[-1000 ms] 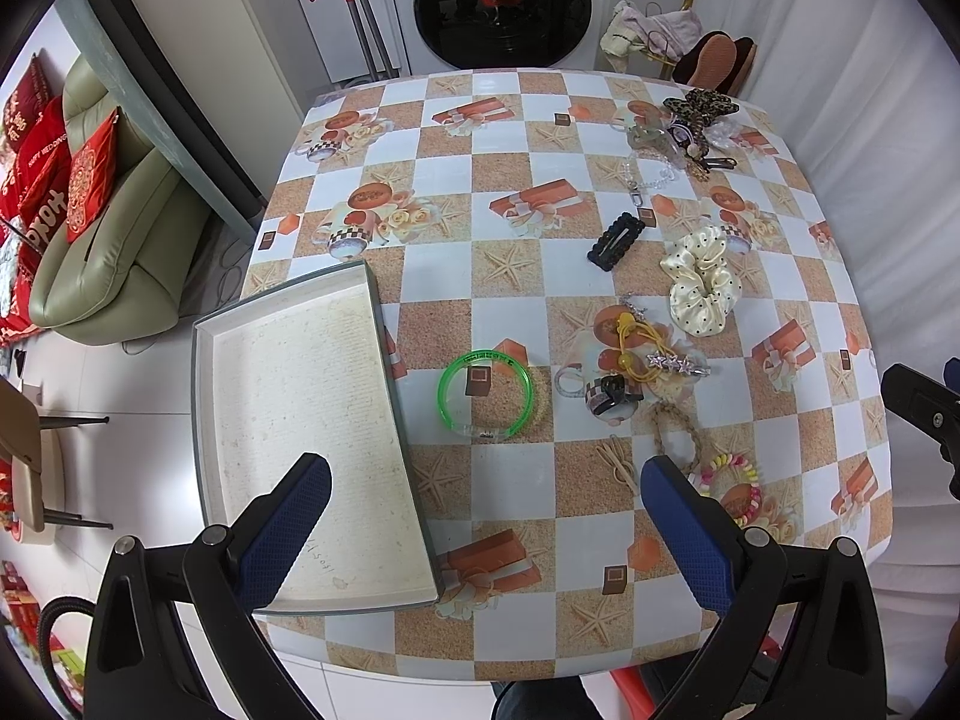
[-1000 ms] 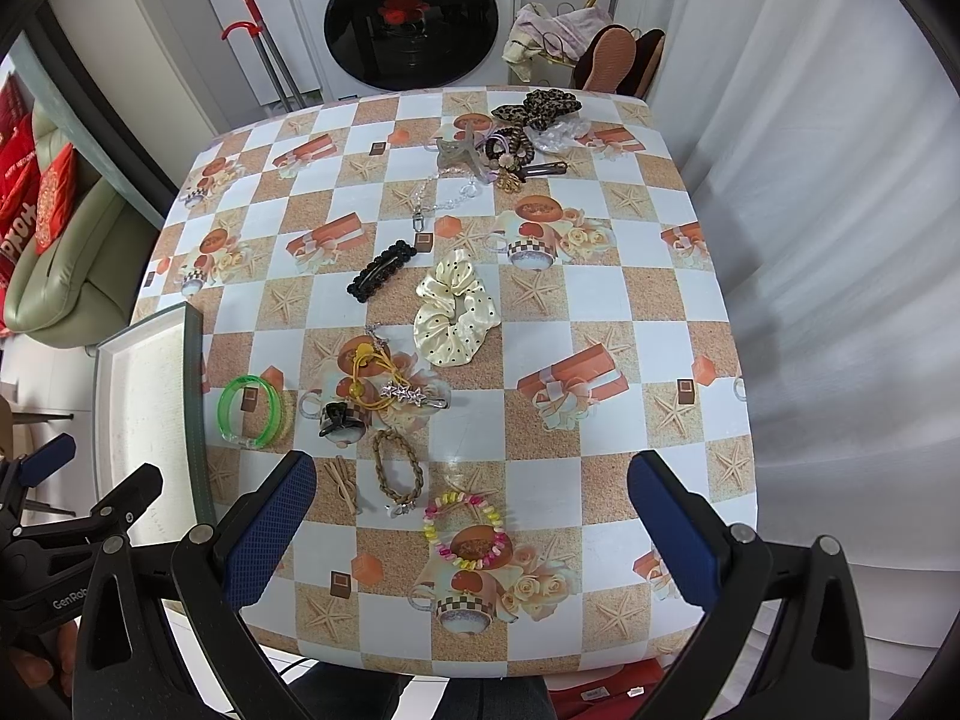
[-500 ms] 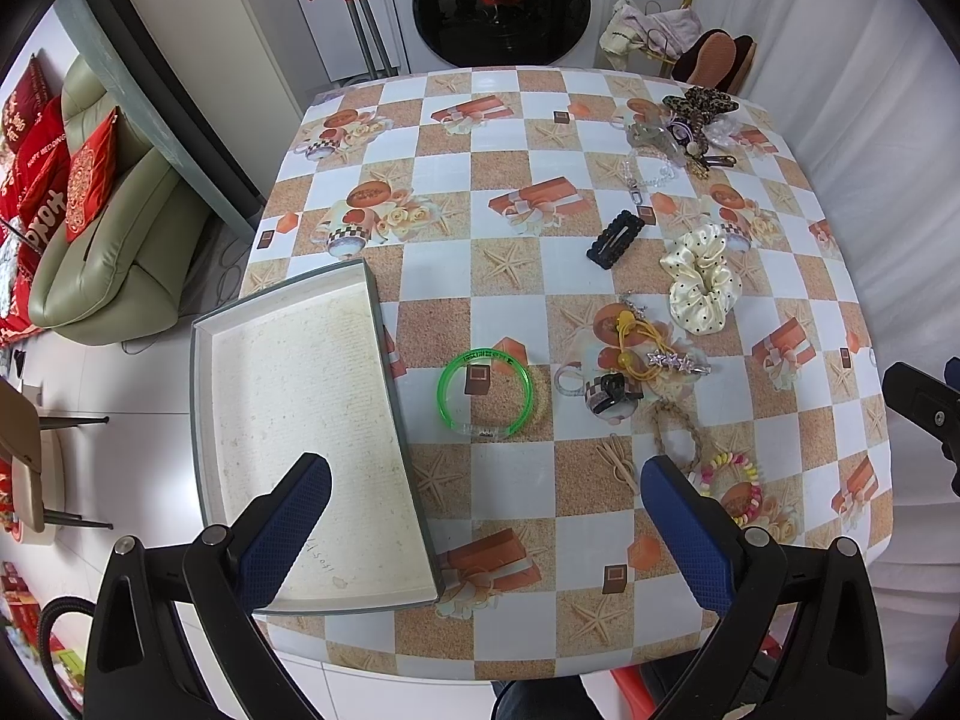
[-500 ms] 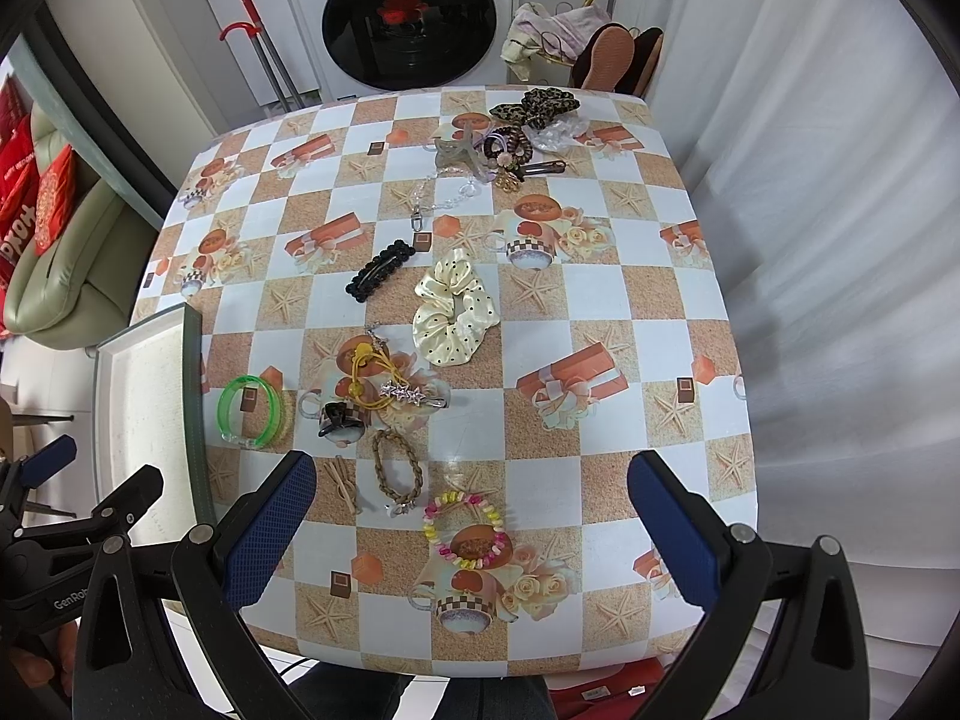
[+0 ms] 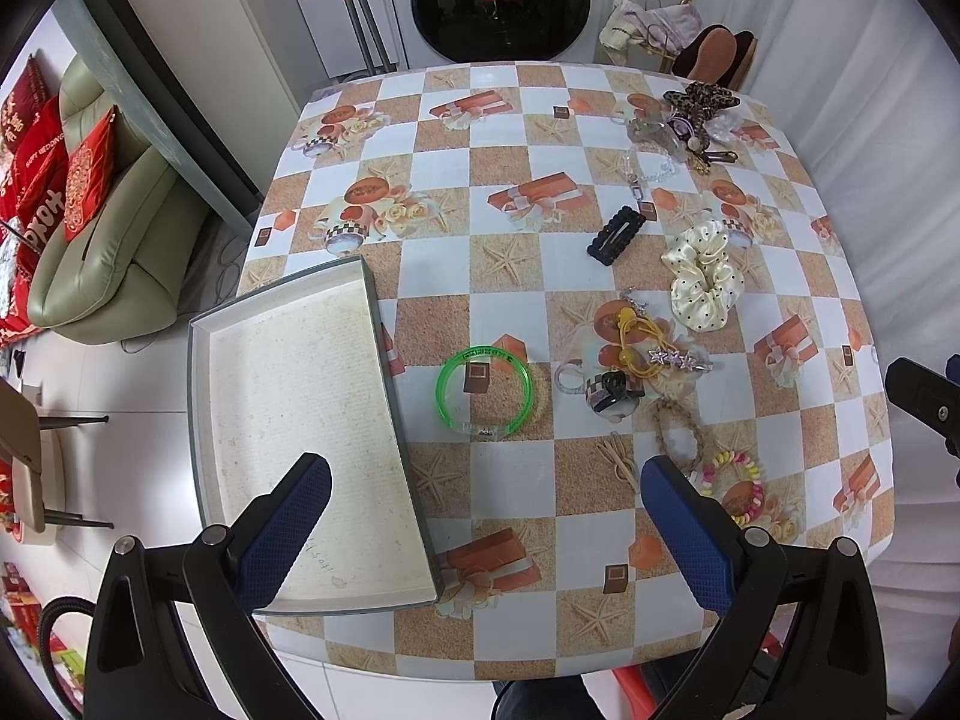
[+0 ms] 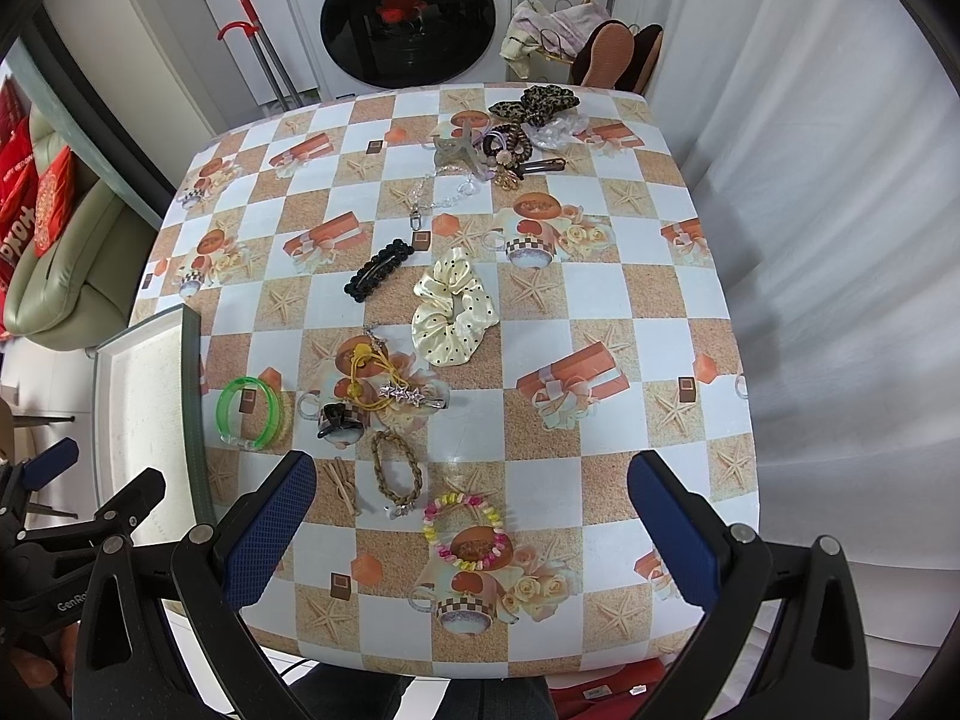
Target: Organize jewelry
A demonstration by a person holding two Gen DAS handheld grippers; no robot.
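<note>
Two claws hang wide open above the desk [image 6: 600, 312], neither one gripping anything. The left claw [image 5: 486, 516] hovers over the near edge, one blue finger above the shallow grey tray [image 5: 384, 360], the other above the checked cloth. That tray sits at the desk's left side, holding nothing, overhanging the near edge a little. Just beside its right wall lies the green bangle [image 5: 485, 391], flat on the cloth. The right claw [image 6: 471, 516] spreads over the near middle, and between its fingers sits the candy-coloured bead bracelet [image 6: 463, 531]. Just beyond that, a braided tan bracelet [image 6: 395, 471], with a black claw clip [image 6: 337, 420] near it. A yellow hair tie [image 6: 366, 375] and a silver star clip [image 6: 411, 396] lie touching each other at mid-desk. Further back rests the cream polka-dot scrunchie [image 6: 453, 312], and left of it a black beaded barrette [image 6: 379, 270]. At the far edge there's a jumbled pile: a leopard-print bow [image 6: 534, 102], dark hair ties and a clear chain. Behind the desk stands a washing machine [image 6: 408, 12].
</note>
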